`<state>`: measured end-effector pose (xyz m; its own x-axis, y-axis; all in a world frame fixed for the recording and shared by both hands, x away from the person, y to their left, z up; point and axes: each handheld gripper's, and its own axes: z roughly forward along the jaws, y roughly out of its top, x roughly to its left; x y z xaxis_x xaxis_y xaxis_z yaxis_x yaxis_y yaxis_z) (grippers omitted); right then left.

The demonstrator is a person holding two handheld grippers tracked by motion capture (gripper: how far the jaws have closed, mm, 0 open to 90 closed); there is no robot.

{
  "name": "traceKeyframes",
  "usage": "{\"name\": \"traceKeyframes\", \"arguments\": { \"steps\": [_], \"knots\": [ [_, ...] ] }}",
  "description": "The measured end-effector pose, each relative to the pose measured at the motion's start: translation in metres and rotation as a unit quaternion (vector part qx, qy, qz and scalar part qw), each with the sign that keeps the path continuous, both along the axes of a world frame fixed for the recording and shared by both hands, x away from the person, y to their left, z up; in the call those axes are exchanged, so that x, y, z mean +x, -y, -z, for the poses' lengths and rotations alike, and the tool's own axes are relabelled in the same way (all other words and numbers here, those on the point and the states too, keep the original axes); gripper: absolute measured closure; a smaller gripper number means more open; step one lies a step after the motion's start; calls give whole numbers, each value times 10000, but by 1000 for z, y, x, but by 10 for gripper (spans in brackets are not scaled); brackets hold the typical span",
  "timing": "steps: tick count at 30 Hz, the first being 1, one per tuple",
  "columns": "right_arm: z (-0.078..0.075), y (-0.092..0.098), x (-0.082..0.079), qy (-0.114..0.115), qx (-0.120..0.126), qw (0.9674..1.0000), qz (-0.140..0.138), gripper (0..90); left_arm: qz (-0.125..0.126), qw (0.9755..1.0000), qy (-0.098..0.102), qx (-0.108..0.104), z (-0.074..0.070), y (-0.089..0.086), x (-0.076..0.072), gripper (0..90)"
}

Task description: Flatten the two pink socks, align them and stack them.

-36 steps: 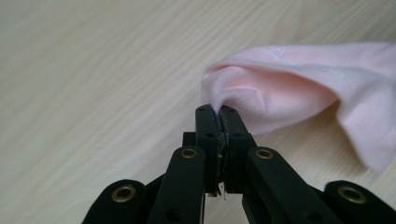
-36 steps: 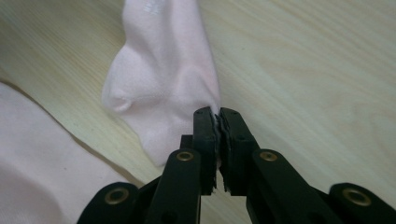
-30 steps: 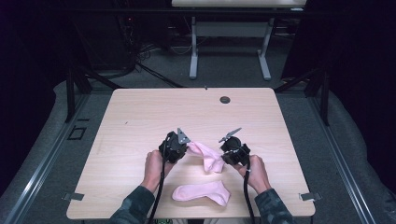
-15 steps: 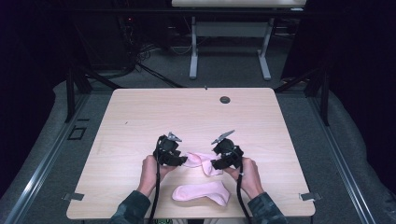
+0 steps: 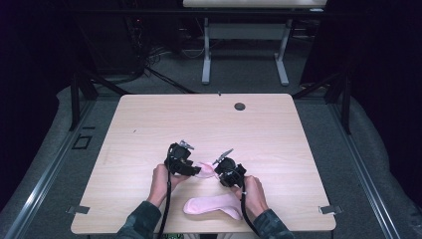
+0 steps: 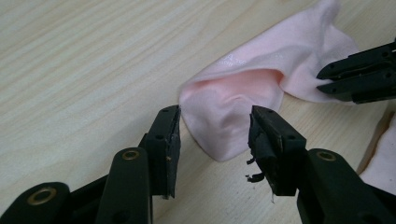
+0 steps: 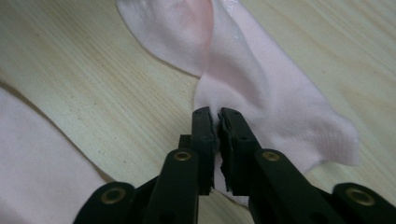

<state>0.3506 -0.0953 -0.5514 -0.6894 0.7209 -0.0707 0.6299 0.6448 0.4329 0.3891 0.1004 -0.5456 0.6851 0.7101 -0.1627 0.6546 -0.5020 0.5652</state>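
High view: left gripper [image 5: 185, 160] and right gripper [image 5: 225, 169] flank a crumpled pink sock [image 5: 204, 171] on the table [image 5: 268, 134]. Left jaws, just opening, stand spread around its edge; right jaws, just closed, pinch its fabric. A second sock [image 5: 214, 205] lies nearer the person.

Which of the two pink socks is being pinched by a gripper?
The farther sock, between both grippers; the right gripper pinches it. The near sock lies untouched.
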Motion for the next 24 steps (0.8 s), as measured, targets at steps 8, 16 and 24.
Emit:
{"name": "traceKeyframes", "arguments": {
  "steps": [8, 16, 24],
  "knots": [
    [-34, 16, -10, 371, 187, 9989, -199, 862, 196, 9997, -103, -132, 5, 5, 8, 486],
    [-54, 23, -16, 662, 261, 9967, -386, 863, 511, 9986, -117, 25, 9, 21, 10, 457],
    [-67, 28, -18, 940, 439, 9936, -458, 864, 696, 9974, 14, 201, 15, 39, 5, 559]
  ]
}}
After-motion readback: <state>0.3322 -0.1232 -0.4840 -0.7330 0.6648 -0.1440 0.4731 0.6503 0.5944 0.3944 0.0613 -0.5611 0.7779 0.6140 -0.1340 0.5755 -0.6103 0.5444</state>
